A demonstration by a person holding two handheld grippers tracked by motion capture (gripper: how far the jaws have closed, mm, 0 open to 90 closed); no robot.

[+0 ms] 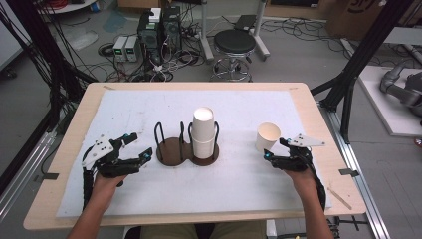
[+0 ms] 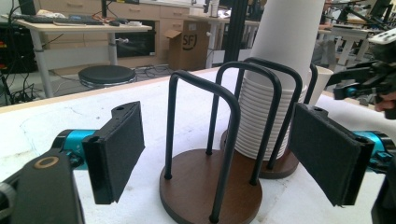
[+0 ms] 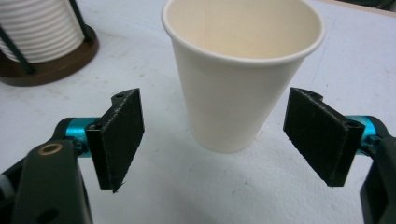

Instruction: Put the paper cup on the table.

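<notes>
A single white paper cup (image 1: 267, 136) (image 3: 238, 84) stands upright on the white mat at the right. My right gripper (image 1: 274, 148) (image 3: 219, 140) is open just in front of it, its pads wide on either side and clear of the cup's wall. A tall stack of paper cups (image 1: 203, 130) (image 2: 275, 70) fills the right ring of a brown two-ring wire holder (image 1: 174, 152) (image 2: 205, 186); the left ring holds nothing. My left gripper (image 1: 141, 144) (image 2: 224, 154) is open, level with the holder's left side, with nothing in it.
The white mat (image 1: 149, 189) covers most of the wooden table (image 1: 59, 169). Beyond the far edge are a black stool (image 1: 234, 42) and electronics boxes with cables (image 1: 159, 30). A black frame post (image 1: 348, 99) stands by the right edge.
</notes>
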